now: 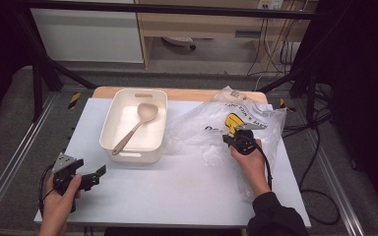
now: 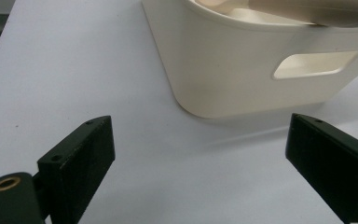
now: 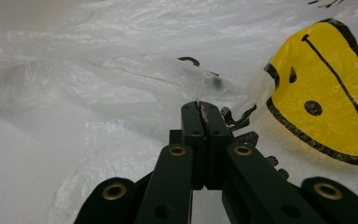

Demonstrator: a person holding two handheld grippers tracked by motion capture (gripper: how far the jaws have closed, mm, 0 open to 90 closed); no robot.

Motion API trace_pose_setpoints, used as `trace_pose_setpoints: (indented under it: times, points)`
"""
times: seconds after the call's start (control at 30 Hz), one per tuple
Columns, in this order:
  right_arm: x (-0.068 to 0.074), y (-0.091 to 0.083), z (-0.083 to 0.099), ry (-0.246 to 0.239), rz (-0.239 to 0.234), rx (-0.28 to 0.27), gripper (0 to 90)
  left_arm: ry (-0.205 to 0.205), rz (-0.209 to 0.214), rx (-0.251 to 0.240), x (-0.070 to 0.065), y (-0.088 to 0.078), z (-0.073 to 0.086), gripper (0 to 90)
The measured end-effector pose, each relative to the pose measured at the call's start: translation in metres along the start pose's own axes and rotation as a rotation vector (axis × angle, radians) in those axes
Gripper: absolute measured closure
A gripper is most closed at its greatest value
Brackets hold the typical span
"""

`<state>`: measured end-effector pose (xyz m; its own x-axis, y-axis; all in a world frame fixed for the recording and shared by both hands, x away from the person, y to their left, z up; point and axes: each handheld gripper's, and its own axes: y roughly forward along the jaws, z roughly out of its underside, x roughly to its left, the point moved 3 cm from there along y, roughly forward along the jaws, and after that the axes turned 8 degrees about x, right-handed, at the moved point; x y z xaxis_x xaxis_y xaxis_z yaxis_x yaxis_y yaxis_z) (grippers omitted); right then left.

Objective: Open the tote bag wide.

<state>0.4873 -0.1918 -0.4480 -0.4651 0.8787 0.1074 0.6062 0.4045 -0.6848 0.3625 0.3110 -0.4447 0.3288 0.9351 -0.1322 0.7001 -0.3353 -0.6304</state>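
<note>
Plastic bag (image 1: 236,129), clear, yellow face print, right of our white bin (image 1: 134,150) holding spoon (image 1: 137,124) | high view: right gripper (image 1: 236,139) reaches far over bag, left gripper (image 1: 96,176) rests near-left | left gripper view: jaws released, empty | right gripper view: jaws clenched on bag film (image 3: 182,88); thin pinch, we judge, may slip or tear.

left claw (image 1: 94,175): jaws wide apart (held low) | right claw (image 3: 200,109): jaws pressed together
</note>
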Motion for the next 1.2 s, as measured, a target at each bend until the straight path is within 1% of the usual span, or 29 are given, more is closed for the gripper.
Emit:
trace_pose_setpoints:
  times: [0.1, 0.27, 0.37, 0.4, 0.6, 0.63, 0.83, 0.97, 1.0, 1.03, 1.2]
  points:
    - [-0.002, -0.005, -0.003, 0.015, -0.008, -0.024, 90.0, 0.001, -0.002, 0.001, 0.0, 0.0, 0.0, 7.6]
    - [-0.005, -0.01, -0.005, 0.035, -0.013, -0.049, 90.0, 0.002, -0.001, 0.002, 0.0, 0.001, 0.0, 7.6]
    - [-0.006, -0.014, -0.008, 0.041, -0.015, -0.069, 90.0, 0.003, -0.001, 0.002, 0.0, 0.0, 0.0, 7.6]
    - [-0.006, -0.017, -0.01, 0.053, -0.017, -0.08, 90.0, 0.003, -0.001, 0.002, 0.0, 0.0, 0.0, 7.6]
    - [-0.007, -0.025, -0.014, 0.077, -0.031, -0.113, 90.0, 0.002, -0.001, 0.002, 0.0, 0.0, 0.0, 7.6]
    - [-0.007, -0.025, -0.015, 0.074, -0.032, -0.117, 90.0, 0.002, 0.0, 0.003, 0.0, 0.0, 0.0, 7.6]
    - [-0.008, -0.026, -0.015, 0.078, -0.034, -0.118, 90.0, 0.002, -0.002, 0.002, 0.0, 0.0, 0.0, 7.6]
    - [-0.005, -0.025, -0.015, 0.068, -0.036, -0.113, 90.0, 0.004, -0.008, -0.001, 0.001, -0.001, 0.0, 7.6]
    - [-0.002, -0.026, -0.015, 0.065, -0.04, -0.11, 90.0, 0.003, -0.01, -0.004, 0.001, -0.001, -0.001, 7.6]
    - [-0.002, -0.026, -0.015, 0.065, -0.04, -0.11, 90.0, 0.006, -0.013, -0.006, 0.001, -0.001, -0.001, 7.6]
    - [0.005, -0.027, -0.013, 0.056, -0.046, -0.102, 90.0, 0.014, -0.008, -0.025, 0.0, -0.003, -0.003, 7.7]
